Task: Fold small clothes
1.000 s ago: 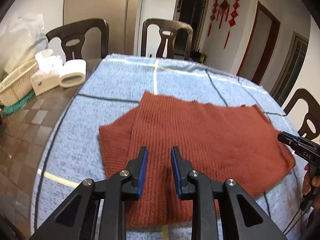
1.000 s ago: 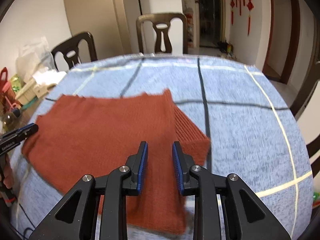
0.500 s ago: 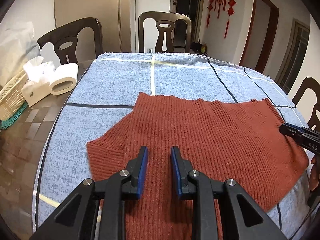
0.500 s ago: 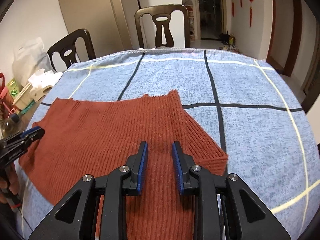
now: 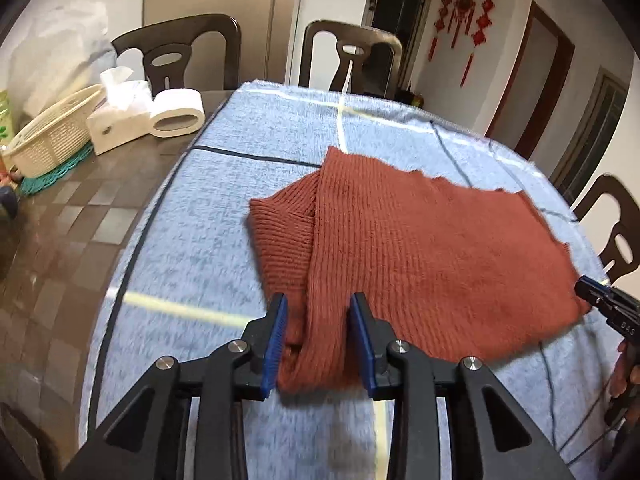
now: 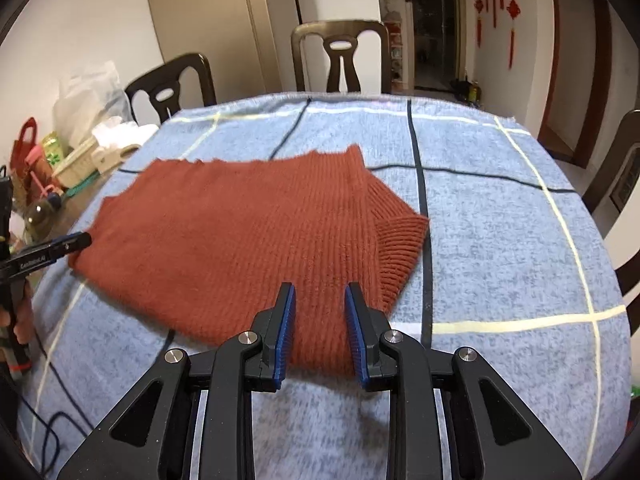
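Observation:
A rust-red ribbed knit sweater (image 5: pixel 400 248) lies flat on the blue checked tablecloth (image 5: pixel 240 140), a sleeve folded under at each side. My left gripper (image 5: pixel 320 336) is open, its jaws either side of the sweater's near left edge. My right gripper (image 6: pixel 320 328) is open over the sweater's (image 6: pixel 248 240) near right edge, beside the ribbed sleeve cuff (image 6: pixel 400 240). The right gripper's tip shows in the left wrist view (image 5: pixel 600 300), and the left gripper's tip shows in the right wrist view (image 6: pixel 60 246).
A cream basket (image 5: pixel 52 136), a tissue box (image 5: pixel 120 120) and a paper roll (image 5: pixel 176 116) sit on the bare tiled tabletop at the left. Dark chairs (image 5: pixel 352 60) stand around the table. Bottles and a bag (image 6: pixel 36 160) crowd the far left.
Both grippers have drawn back towards the near edge of the sweater and lowered. Their jaws have opened wider. The sweater lies unchanged.

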{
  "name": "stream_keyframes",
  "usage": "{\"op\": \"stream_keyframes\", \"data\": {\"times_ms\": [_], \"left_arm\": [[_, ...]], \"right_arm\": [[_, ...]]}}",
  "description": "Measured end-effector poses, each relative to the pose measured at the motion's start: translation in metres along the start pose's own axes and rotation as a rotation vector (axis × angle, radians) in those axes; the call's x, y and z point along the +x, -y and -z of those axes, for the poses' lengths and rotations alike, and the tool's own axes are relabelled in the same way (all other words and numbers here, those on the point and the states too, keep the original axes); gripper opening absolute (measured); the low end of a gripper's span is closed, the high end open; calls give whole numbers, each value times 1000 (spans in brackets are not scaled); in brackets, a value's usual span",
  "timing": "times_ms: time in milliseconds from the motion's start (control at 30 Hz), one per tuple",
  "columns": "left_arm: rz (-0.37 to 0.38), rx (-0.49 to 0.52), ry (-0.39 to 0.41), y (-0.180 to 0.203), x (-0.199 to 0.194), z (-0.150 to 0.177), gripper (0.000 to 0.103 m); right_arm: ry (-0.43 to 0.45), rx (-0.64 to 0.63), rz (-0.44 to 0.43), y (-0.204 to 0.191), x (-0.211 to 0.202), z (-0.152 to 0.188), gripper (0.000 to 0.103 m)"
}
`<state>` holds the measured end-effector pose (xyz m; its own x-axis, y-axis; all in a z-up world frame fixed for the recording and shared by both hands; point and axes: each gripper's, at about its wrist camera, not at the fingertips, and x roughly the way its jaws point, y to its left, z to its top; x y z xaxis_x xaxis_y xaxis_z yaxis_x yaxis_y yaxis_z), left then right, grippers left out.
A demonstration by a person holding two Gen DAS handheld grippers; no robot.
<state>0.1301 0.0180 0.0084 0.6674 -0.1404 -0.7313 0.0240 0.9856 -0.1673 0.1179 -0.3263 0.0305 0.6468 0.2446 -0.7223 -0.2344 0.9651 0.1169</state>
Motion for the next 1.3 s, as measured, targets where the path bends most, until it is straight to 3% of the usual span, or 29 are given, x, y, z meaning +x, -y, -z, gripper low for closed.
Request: {"op": "stream_keyframes", "data": {"times_ms": [67,167,200,333,700,867,967,1067,1133,1200,1300], "left_arm": [[12,-20,7,-4,-6,4,35],[19,-53,-1,-13,-3,2,41],[18,-72,-6,-16,-1,1,45],[60,-129,-25,-25,12,-6,50],[131,-143,-27,-19,43,-26,58],[181,-134,-27,-16,37,-20,58],[171,-125,-17,-16,38,-20,57],[144,-130,-15,-15,41,-24,50],[128,-127,-15,-13,44,-26,42],[121,-124,-16,-11,44,-26,33],[119,-108,-21,-7,44,-27,24]], "right_arm": [[11,13,-12,3,-5,2,31],[9,71,-34,15,-2,4,51],[4,97,-33,20,0,3,52],[-15,167,-73,36,11,1,53],[-16,286,-166,57,37,-13,54],[-21,261,-217,49,36,-9,54],[-13,293,-238,55,39,-11,54],[-14,296,-228,55,43,-15,54],[-20,274,-199,51,46,-19,47],[-41,255,-180,47,50,-21,24],[-47,234,-172,43,50,-23,20]]}}
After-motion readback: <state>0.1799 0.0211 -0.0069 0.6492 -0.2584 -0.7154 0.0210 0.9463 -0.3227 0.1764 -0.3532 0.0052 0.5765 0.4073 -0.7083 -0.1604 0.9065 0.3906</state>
